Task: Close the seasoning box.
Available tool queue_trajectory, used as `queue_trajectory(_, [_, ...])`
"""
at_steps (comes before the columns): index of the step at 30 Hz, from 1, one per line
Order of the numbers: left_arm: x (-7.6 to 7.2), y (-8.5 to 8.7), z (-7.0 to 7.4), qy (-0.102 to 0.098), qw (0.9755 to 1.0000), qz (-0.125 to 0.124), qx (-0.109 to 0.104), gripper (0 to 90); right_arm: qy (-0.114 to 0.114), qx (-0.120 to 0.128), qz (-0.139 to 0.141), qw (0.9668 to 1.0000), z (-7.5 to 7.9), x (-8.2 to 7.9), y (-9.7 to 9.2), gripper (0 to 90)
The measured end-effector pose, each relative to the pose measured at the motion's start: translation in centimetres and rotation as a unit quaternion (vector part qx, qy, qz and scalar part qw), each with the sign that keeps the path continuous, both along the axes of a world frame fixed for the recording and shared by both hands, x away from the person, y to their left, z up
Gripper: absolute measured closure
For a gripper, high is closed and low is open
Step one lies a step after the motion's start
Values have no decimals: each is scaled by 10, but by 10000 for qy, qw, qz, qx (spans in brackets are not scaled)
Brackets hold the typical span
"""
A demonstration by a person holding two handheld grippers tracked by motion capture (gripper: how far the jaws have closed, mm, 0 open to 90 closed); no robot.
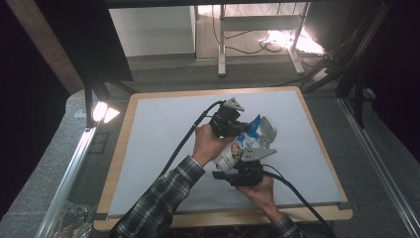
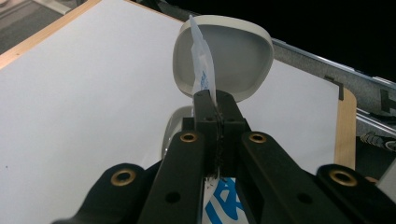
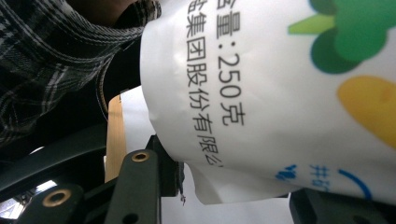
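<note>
A white container (image 1: 231, 153) with a colourful printed label (image 3: 280, 93) lies tilted above the middle of the table, its flip lid (image 1: 268, 129) hinged open (image 2: 243, 56). My right gripper (image 1: 238, 159) is shut on the container's body; in the right gripper view the black jaws (image 3: 233, 198) flank its lower end. My left gripper (image 1: 245, 128) is at the container's mouth. Its jaws (image 2: 215, 100) are shut on a thin blue-and-white seal film (image 2: 201, 65) that stands up in front of the lid. The film (image 1: 255, 123) shows as a blue flap in the high view.
A white sheet (image 1: 158, 144) covers the wooden table top (image 1: 119, 153). A plaid sleeve (image 1: 163, 198) comes in from the bottom left, and black cables (image 1: 188, 136) trail from both grippers. Lamps (image 1: 101, 111) and dark stands sit off the table's left and right edges.
</note>
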State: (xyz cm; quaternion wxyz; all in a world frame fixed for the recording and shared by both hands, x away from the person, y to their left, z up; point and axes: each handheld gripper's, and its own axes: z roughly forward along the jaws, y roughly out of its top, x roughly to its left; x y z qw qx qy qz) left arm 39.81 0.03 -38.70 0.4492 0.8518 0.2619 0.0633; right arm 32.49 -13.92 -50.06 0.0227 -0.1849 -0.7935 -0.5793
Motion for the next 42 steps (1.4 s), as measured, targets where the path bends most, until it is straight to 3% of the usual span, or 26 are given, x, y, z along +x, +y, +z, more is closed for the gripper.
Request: queue_trajectory(42, [3, -2, 3, 139, 9999, -7, 72, 899, 33, 83, -9, 10000, 2, -1, 2, 585])
